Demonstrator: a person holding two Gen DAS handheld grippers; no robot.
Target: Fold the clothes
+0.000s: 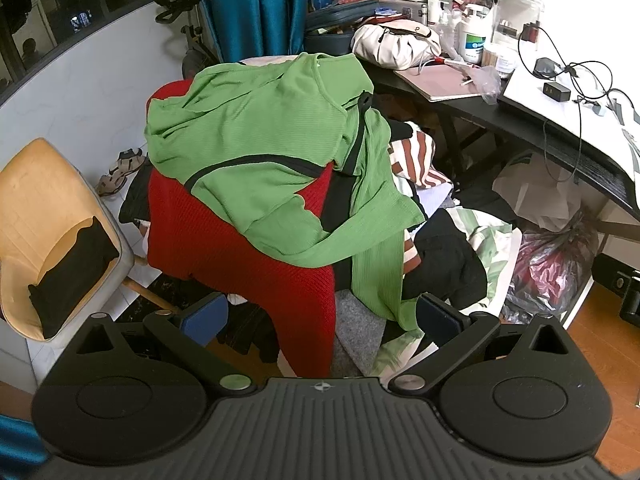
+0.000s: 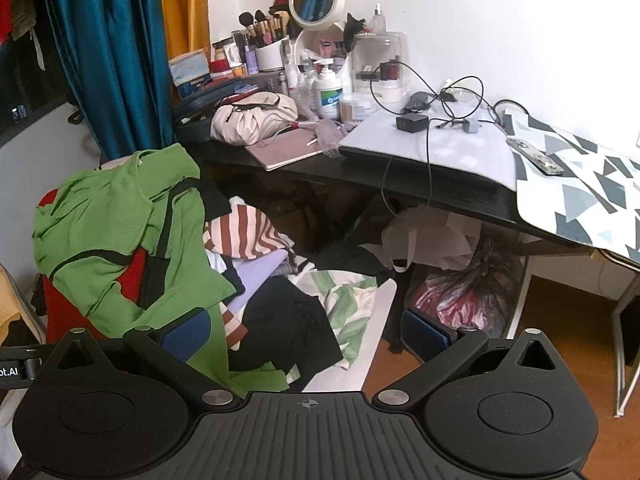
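Note:
A green top with black trim lies crumpled over a red garment on a mound of clothes. My left gripper stands open below it, blue pads wide apart, nothing between them; a green sleeve hangs near its right pad. In the right wrist view the same green top is at the left, beside a heap holding a brown-striped piece, black cloth and a green-white print. My right gripper is open above that heap and holds nothing.
A black desk crowded with cosmetics, a cream bag, notebook, laptop and cables runs along the right. Plastic bags sit under it. A tan chair with a folded black cloth stands left. Blue curtain behind; sandals on the tiles.

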